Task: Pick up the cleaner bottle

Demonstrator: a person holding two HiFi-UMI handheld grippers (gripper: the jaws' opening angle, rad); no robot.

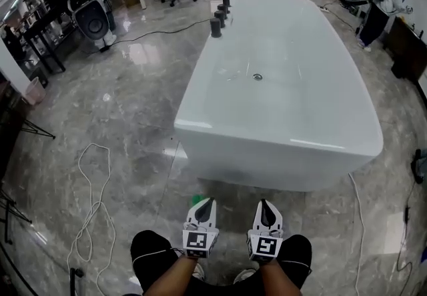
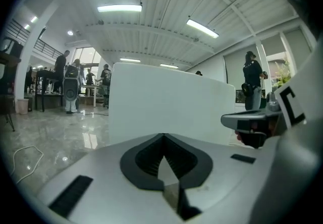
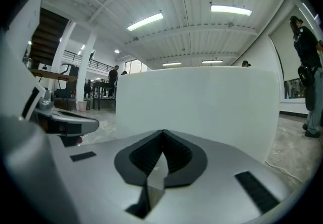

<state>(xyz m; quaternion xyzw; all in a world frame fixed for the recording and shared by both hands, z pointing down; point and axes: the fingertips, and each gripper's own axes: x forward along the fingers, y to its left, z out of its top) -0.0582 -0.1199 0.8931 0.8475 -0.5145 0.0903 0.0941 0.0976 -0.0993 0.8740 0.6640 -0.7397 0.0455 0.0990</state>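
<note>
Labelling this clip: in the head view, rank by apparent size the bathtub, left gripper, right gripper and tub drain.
1. bathtub, by far the largest
2-3. left gripper and right gripper look alike, so they are unranked; both are nearest the camera
4. drain, the smallest

Bathtub (image 1: 267, 167): near wall stands close ahead of left gripper (image 1: 204, 205) and right gripper (image 1: 265, 205) and bars level passage. Floor left of tub is open, save a looped white cable (image 1: 90, 211). Dark taps (image 1: 219, 20) crowd its far left rim.
</note>
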